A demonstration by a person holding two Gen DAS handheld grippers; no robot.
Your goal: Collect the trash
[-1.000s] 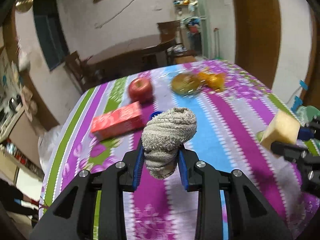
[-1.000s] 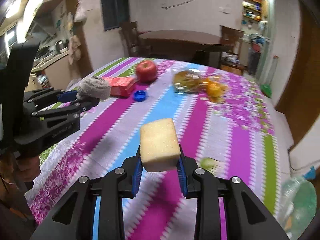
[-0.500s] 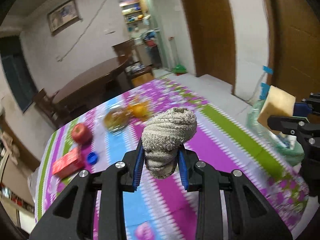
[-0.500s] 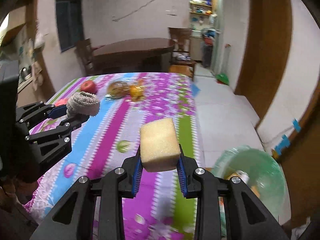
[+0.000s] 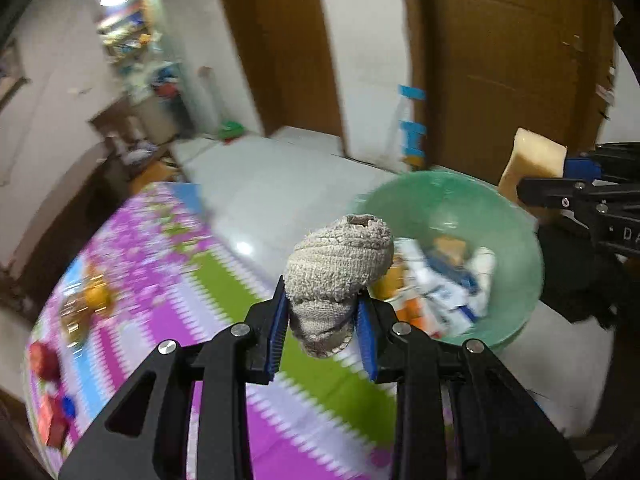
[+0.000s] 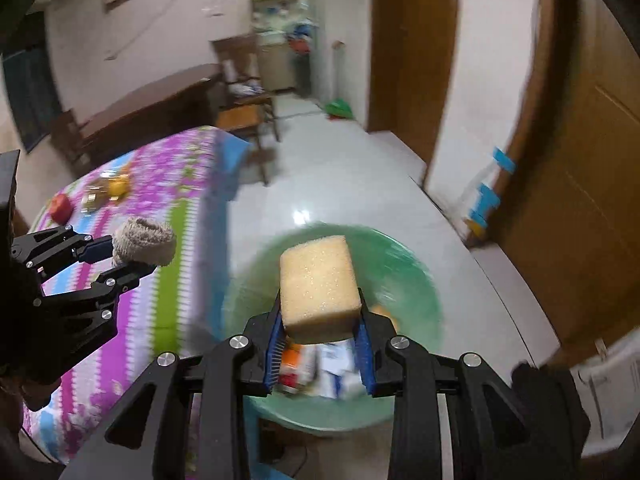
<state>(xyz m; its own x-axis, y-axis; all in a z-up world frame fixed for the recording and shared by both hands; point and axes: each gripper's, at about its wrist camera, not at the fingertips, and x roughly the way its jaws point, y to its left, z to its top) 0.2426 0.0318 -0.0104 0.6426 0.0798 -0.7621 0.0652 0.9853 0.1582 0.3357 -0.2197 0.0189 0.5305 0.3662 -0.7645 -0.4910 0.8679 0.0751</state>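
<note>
Yellow sponge [image 6: 318, 286] clenched in right hand-held gripper [image 6: 320, 344] tilted over green bin [image 6: 416, 280], left hand-held gripper [image 5: 322, 330] gripping seemingly grey sock [image 5: 338, 268].

Each camera sits close behind its own hand-held gripper, looking forward and down past the fingers, and both views share the green bowl [image 5: 516, 216] [image 6: 404, 256] and the bench [image 5: 224, 280] [image 6: 176, 216].

Both grippers swung off the striped tablecloth's [image 5: 224, 292] edge. Right gripper [image 6: 320, 344] now over the green plastic basin [image 6: 416, 276]; left gripper [image 5: 322, 324] beside its rim.
</note>
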